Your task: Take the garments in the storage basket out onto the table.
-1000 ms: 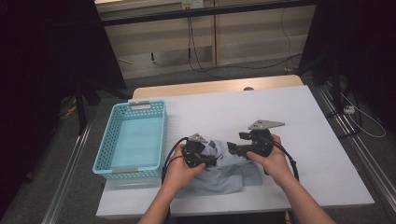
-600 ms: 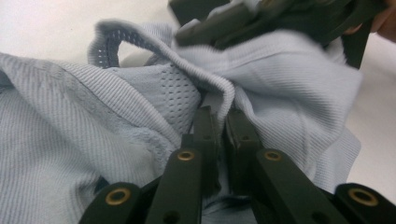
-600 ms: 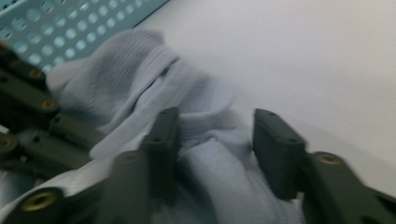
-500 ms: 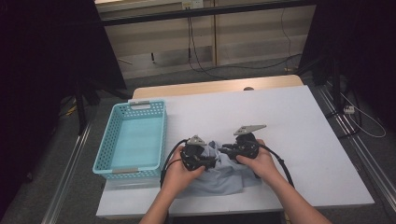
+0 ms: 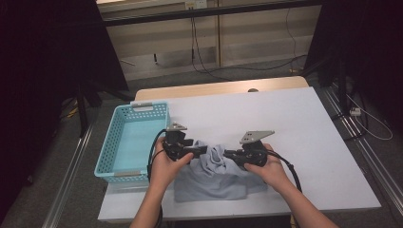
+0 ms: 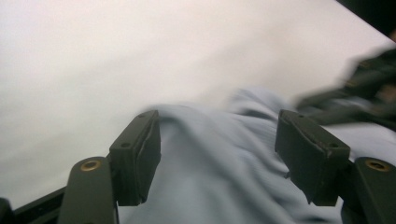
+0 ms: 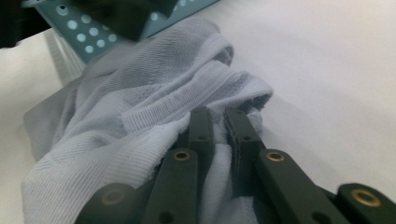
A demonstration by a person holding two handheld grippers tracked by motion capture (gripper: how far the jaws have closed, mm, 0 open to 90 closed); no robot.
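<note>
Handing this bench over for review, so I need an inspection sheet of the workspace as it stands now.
Surface: white table, bare beyond the work.
Job's things: pale blue cloth, crumpled at the near edge between both hands; blue basket to its left, nothing in it.
Clutter: nothing seen.
Grippers: left gripper has just been opening, jaws apart with cloth lying between them, pads not pressing. Right gripper has just been closing, jaws pinched on a ribbed fold of the cloth.
Cables: a black cable loops from the left gripper; another trails from the right along the forearm.
Surroundings: wires on the floor behind, dark curtains at both sides.
</note>
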